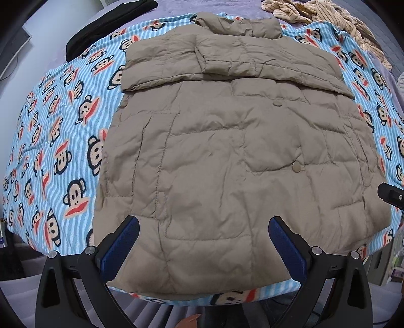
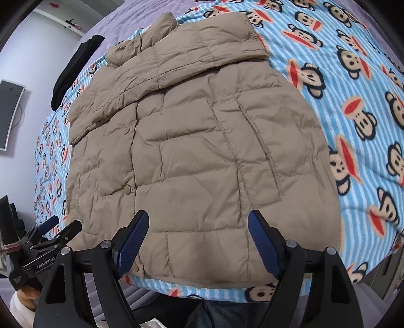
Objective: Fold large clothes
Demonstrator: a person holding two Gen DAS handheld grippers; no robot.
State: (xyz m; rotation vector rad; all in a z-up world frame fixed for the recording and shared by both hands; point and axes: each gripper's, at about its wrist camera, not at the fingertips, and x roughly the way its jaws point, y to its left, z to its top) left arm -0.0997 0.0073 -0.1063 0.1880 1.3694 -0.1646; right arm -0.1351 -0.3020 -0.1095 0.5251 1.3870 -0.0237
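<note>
A tan quilted puffer jacket (image 1: 222,156) lies flat on a blue striped monkey-print blanket (image 1: 58,131), collar far, hem near, both sleeves folded across the chest. It also shows in the right wrist view (image 2: 192,156). My left gripper (image 1: 203,224) is open and empty, hovering over the hem on the jacket's left half. My right gripper (image 2: 198,222) is open and empty over the hem on the jacket's right half. The left gripper also shows at the right wrist view's lower left (image 2: 50,232).
A black garment (image 1: 101,27) lies at the far left of the bed. A striped beige garment (image 1: 335,17) lies at the far right. The bed's near edge (image 1: 227,299) is just below the hem. A wall panel (image 2: 10,113) hangs at left.
</note>
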